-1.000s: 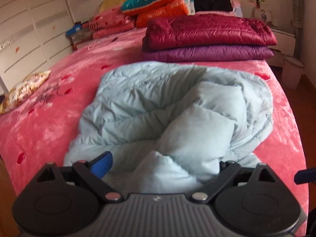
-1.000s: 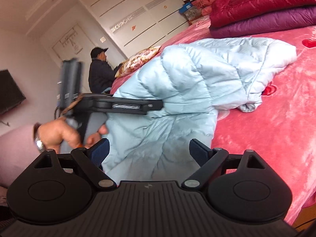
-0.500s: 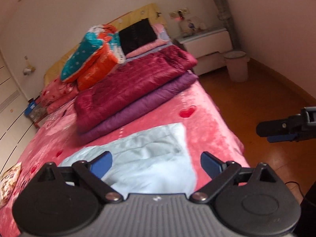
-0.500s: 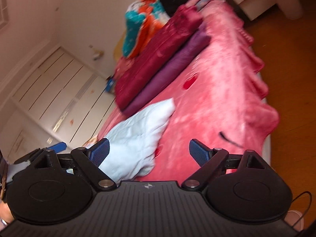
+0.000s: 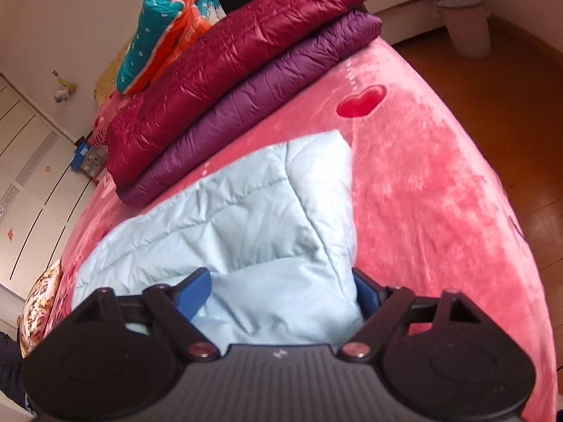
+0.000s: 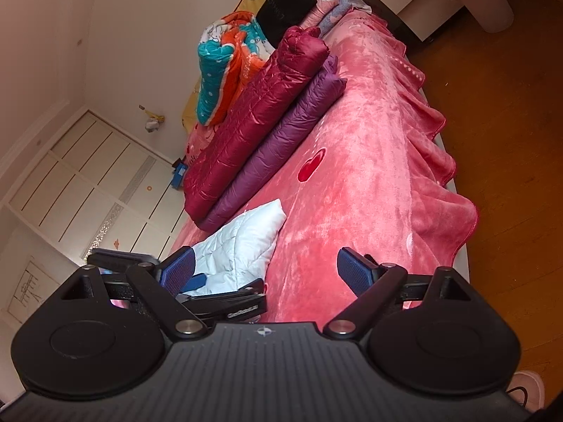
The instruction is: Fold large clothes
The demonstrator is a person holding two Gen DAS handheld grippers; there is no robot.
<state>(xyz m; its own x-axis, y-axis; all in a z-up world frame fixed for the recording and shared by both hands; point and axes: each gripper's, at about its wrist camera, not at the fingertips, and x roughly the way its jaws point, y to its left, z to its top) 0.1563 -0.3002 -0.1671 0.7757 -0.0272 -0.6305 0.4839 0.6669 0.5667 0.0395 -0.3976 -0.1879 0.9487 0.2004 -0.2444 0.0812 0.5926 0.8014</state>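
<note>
The light-blue jacket [image 5: 246,211] lies on the pink bed [image 5: 440,193], near the folded stack [image 5: 228,81]. Left claw [image 5: 281,292]: closing, jacket fabric between its fingers, pads not visibly pressing. Right claw [image 6: 265,270]: released, over bare bedspread, jacket beside its left finger.

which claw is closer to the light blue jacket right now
Left. The left claw straddles the near edge of the light blue jacket, its jaws closing on the fabric. The right claw hangs open over the pink bedspread beside it.
</note>
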